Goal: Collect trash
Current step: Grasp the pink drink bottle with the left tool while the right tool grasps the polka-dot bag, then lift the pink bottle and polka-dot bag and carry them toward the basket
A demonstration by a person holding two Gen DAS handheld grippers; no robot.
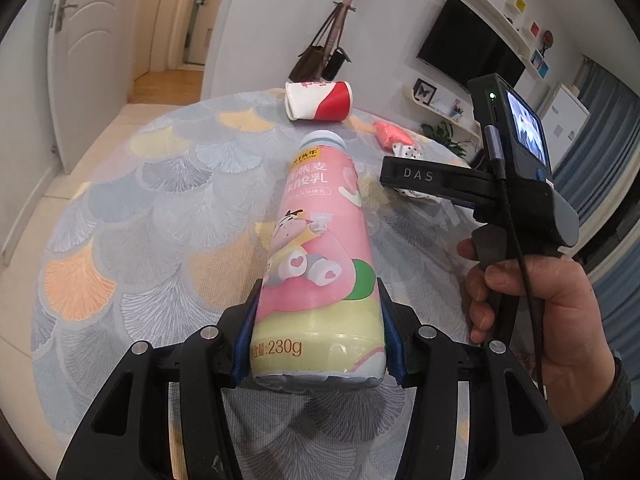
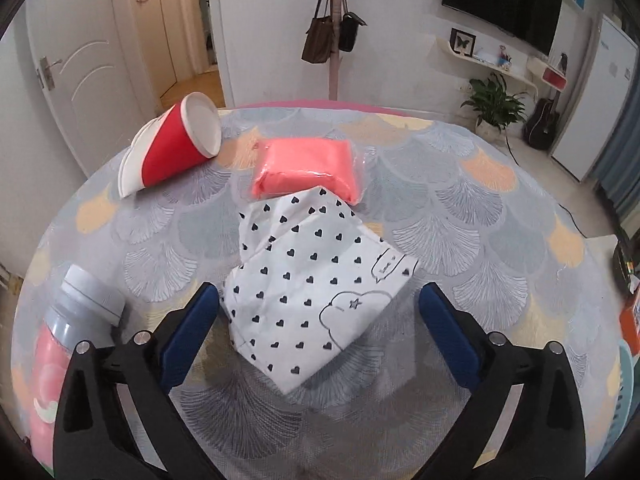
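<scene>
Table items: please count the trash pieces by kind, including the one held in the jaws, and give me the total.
Yogurt bottle, held in the left gripper: 1
Red and white paper cup, lying on its side: 1
Pink plastic packet: 1
White bag with black hearts, in front of the open right gripper: 1
Total: 4

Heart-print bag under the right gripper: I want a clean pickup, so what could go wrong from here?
1. The heart-print bag looks about as wide as the open right gripper, so the pads might crush or skid off it.
2. It overlaps the pink packet, which could get dragged along.
3. The left gripper clamps only the base of the yogurt bottle, which juts far forward and could swing into the right gripper or paper cup.
</scene>
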